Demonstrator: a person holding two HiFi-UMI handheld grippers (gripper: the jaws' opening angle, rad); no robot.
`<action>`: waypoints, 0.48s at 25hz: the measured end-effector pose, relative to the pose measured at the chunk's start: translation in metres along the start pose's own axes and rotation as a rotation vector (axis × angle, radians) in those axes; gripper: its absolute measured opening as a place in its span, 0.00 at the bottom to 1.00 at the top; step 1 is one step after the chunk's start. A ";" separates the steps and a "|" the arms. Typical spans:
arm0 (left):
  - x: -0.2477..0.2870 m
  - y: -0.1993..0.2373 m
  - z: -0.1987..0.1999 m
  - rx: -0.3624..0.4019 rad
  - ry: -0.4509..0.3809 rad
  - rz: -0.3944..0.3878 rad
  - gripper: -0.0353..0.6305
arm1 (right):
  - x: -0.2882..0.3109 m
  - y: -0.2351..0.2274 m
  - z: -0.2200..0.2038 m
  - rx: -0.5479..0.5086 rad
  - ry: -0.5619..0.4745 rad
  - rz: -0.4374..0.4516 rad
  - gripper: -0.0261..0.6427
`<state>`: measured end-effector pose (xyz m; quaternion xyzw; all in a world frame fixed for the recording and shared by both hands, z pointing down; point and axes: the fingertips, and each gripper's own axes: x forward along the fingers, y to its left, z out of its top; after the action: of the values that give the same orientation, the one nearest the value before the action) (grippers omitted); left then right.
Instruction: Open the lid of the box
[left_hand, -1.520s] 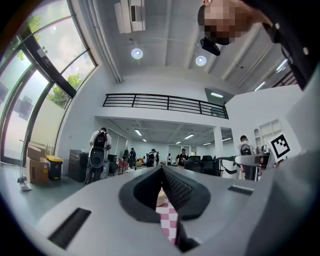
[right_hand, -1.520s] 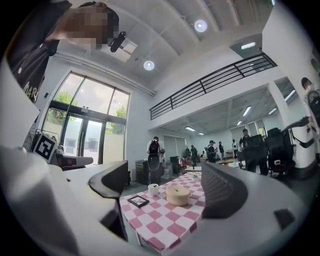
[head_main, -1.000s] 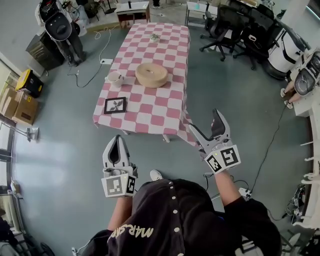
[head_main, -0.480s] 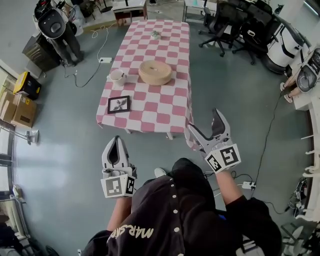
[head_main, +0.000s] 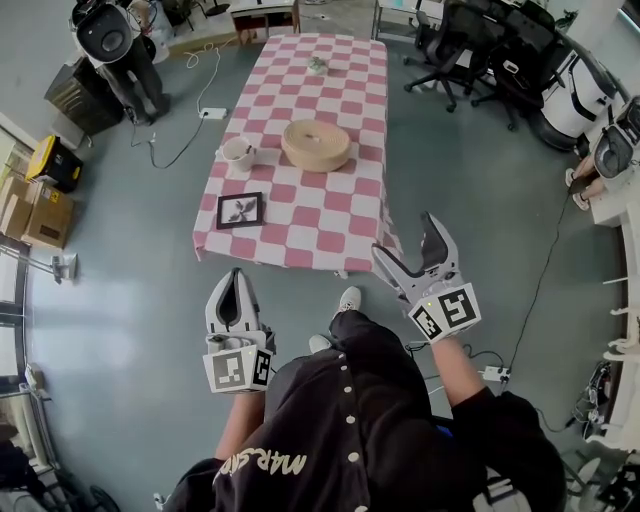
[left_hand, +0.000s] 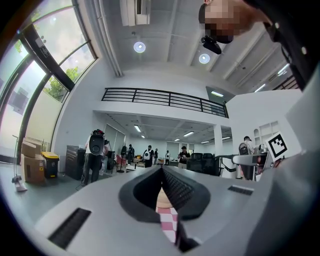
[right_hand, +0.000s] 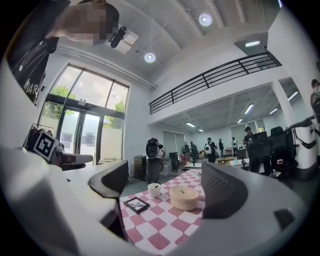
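Note:
A round tan box with its lid on (head_main: 316, 145) (right_hand: 184, 196) stands in the middle of a table under a pink-and-white checked cloth (head_main: 300, 225). Both grippers hang over the floor, short of the table's near edge. My left gripper (head_main: 232, 278) (left_hand: 162, 172) is shut with nothing in it; a strip of the cloth shows past its jaws. My right gripper (head_main: 408, 245) (right_hand: 167, 185) is open and empty, and the box shows far off between its fingers.
A white cup (head_main: 237, 153) (right_hand: 154, 189) sits left of the box and a small black picture frame (head_main: 240, 210) (right_hand: 136, 204) nearer the front edge. A small object (head_main: 317, 66) lies at the far end. Office chairs (head_main: 470, 40) stand right of the table, cardboard boxes (head_main: 30, 205) at the left.
The person has stepped toward the table, so it sits slightly nearer in the head view. Both grippers keep the same pose and jaw state.

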<state>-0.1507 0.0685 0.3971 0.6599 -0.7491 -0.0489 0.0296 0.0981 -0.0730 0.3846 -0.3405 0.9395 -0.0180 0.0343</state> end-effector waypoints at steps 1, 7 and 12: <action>0.005 0.001 0.002 0.001 -0.002 -0.001 0.06 | 0.005 -0.003 0.001 0.000 -0.002 0.001 0.71; 0.040 0.003 0.012 0.030 -0.014 -0.016 0.06 | 0.034 -0.013 0.005 0.004 -0.011 0.026 0.71; 0.069 0.000 0.014 0.023 -0.022 -0.022 0.06 | 0.053 -0.026 0.003 -0.006 -0.001 0.049 0.71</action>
<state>-0.1607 0.0008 0.3817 0.6677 -0.7427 -0.0478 0.0133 0.0746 -0.1267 0.3803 -0.3176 0.9475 -0.0144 0.0341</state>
